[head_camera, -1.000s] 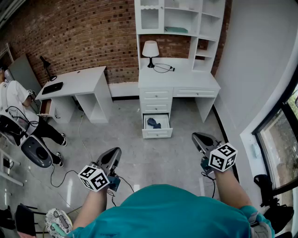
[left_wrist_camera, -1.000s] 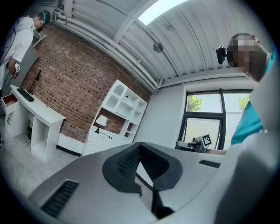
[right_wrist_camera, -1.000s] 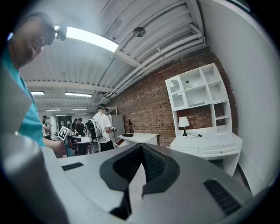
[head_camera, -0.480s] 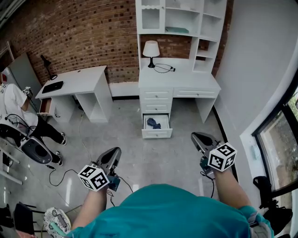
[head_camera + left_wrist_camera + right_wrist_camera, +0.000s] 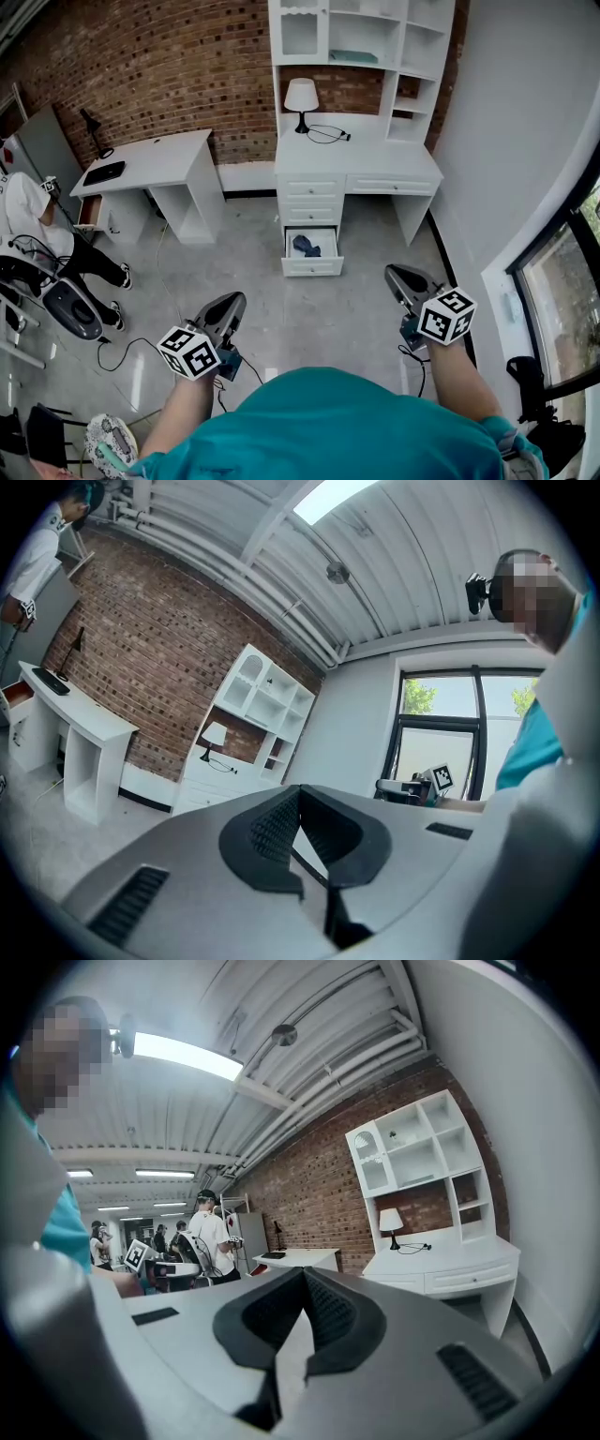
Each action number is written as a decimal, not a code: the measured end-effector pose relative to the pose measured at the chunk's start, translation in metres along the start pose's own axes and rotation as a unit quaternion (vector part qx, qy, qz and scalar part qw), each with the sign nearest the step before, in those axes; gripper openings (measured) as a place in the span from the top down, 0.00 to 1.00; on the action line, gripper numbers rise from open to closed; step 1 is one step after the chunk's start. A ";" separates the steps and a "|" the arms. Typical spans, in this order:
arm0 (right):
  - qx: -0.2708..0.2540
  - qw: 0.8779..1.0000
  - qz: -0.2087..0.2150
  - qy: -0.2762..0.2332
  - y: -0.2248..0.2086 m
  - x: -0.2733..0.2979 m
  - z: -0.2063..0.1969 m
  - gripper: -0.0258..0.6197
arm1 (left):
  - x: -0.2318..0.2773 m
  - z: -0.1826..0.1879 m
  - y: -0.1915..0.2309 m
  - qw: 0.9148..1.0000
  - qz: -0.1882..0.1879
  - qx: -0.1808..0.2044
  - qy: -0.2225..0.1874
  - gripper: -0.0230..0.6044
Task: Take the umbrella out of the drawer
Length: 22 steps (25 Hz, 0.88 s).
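The lowest drawer (image 5: 312,253) of the white desk (image 5: 375,169) stands pulled out, far ahead of me across the grey floor. Inside it lies the dark blue folded umbrella (image 5: 307,247). My left gripper (image 5: 234,300) is held low at the left, jaws shut with nothing in them; its own view shows the black pads (image 5: 281,822) meeting. My right gripper (image 5: 392,273) is held at the right, also shut and empty, its pads (image 5: 323,1307) pressed together. Both point toward the desk and are well short of the drawer.
A lamp (image 5: 301,96) and a cable sit on the desk under a shelf unit (image 5: 361,37). A second white desk (image 5: 150,159) stands left along the brick wall. A person (image 5: 37,220) sits at far left; cables (image 5: 164,309) trail on the floor. Wall and window (image 5: 562,300) close the right.
My left gripper has edged slightly forward. The person at the far left has shifted position. My right gripper has stayed where it was.
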State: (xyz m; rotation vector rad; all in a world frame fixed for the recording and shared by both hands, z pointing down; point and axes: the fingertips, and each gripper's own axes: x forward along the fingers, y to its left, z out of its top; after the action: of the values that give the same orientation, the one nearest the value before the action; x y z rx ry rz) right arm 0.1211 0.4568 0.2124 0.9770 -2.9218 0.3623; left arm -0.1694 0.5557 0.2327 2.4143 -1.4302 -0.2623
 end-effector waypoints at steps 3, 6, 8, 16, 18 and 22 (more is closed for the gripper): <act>-0.012 1.000 0.005 0.005 -0.008 -0.017 0.003 0.93 | 0.014 -0.001 -0.017 1.000 0.003 0.002 0.002 0.95; -0.017 1.000 0.013 0.012 -0.022 -0.036 0.008 0.93 | 0.032 -0.003 -0.038 1.000 0.002 0.003 0.001 0.95; -0.015 1.000 0.019 0.015 -0.032 -0.050 0.009 0.93 | 0.045 -0.007 -0.053 1.000 0.001 -0.002 0.000 0.95; -0.018 0.999 0.035 0.022 -0.068 -0.082 -0.001 0.93 | 0.085 -0.029 -0.097 1.000 -0.006 -0.015 0.008 0.95; -0.017 0.999 0.040 0.024 -0.073 -0.082 -0.004 0.93 | 0.090 -0.031 -0.097 1.000 -0.002 -0.014 0.011 0.95; -0.013 0.999 0.042 0.031 -0.084 -0.072 -0.008 0.93 | 0.100 -0.033 -0.084 1.000 0.006 -0.021 0.012 0.95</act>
State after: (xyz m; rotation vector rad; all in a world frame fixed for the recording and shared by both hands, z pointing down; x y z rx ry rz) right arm 0.2287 0.4357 0.2298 0.8259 -2.9100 0.3501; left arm -0.0424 0.5114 0.2335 2.3665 -1.4156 -0.2570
